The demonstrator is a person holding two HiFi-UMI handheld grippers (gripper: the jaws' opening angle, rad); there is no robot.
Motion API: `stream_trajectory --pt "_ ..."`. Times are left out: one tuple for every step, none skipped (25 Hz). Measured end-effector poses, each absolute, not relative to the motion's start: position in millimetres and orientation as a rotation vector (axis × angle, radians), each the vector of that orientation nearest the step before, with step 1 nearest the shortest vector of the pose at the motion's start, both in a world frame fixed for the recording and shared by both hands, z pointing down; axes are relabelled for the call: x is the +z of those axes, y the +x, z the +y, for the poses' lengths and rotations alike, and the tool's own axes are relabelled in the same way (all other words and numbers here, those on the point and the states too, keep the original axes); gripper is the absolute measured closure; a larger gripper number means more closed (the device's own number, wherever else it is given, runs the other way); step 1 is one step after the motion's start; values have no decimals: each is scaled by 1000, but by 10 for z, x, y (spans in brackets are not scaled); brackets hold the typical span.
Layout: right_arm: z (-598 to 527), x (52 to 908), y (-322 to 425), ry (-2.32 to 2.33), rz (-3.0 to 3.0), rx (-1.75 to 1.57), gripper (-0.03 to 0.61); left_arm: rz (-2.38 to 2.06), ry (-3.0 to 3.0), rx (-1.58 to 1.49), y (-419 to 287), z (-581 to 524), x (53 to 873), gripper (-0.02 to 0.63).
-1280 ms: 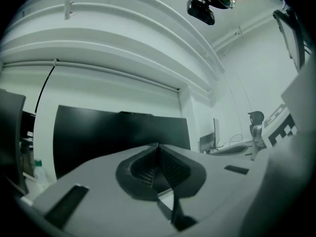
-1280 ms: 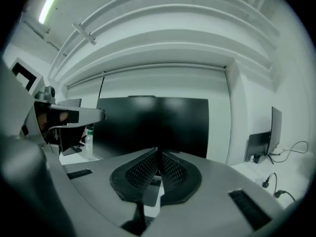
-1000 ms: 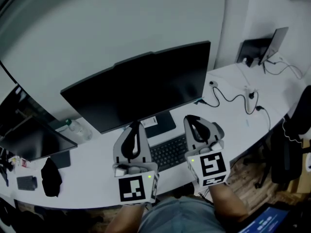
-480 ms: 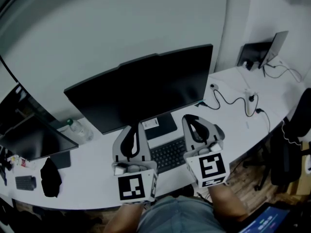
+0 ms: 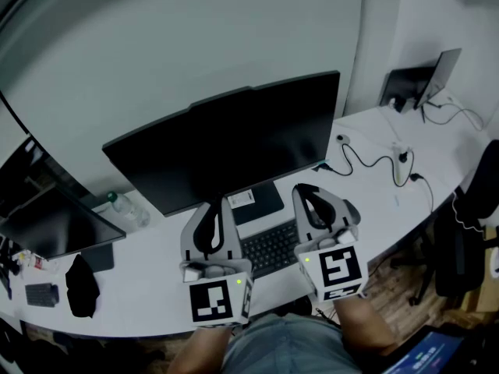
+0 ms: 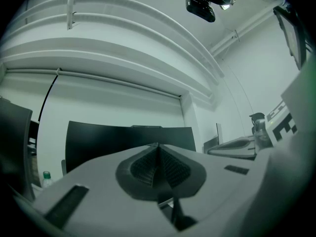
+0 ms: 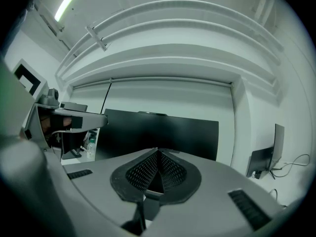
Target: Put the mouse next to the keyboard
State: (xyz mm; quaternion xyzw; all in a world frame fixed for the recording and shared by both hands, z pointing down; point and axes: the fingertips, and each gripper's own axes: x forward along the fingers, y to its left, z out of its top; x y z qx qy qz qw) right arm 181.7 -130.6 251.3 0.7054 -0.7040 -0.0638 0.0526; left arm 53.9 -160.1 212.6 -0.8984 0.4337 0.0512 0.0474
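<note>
The black keyboard (image 5: 273, 244) lies on the white desk (image 5: 148, 287) in front of the big dark monitor (image 5: 226, 139). I cannot make out a mouse in any view. My left gripper (image 5: 216, 204) is held up over the keyboard's left end, jaws pressed together with nothing between them. My right gripper (image 5: 304, 191) hovers over the keyboard's right end, also shut and empty. In the left gripper view the shut left gripper (image 6: 158, 145) points at the monitor (image 6: 123, 137). The right gripper view shows the shut right gripper (image 7: 158, 151) facing the monitor (image 7: 168, 132).
A black lump (image 5: 80, 283) and a small dark device (image 5: 40, 293) lie at the desk's left end by a second screen (image 5: 54, 224). A clear bottle (image 5: 125, 205) stands behind. Cables (image 5: 374, 162) and an open laptop (image 5: 425, 76) sit at the right. A chair (image 5: 468, 232) stands beyond the desk edge.
The head view has shifted very slightly; both grippers stay shut in the same place over the keyboard.
</note>
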Motion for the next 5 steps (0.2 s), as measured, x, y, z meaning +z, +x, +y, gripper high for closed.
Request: stream_trajectory --pt "-1310 2511 1820 2146 -2140 -194 565 1320 -2734 157 539 -1606 2120 609" --pt "-1314 2509 1822 2147 -2141 -194 565 1318 -2725 157 538 -1612 2111 609" --pt "-1318 2508 1824 2148 -2141 -193 565 1318 -2718 158 536 -1618 2107 609" --pt "-1322 2509 1825 2148 -2141 -193 565 1320 -2715 159 534 -1623 2105 609" --pt "-1325 2511 1826 2148 -2142 -192 565 1322 -2714 160 533 -1628 2105 609"
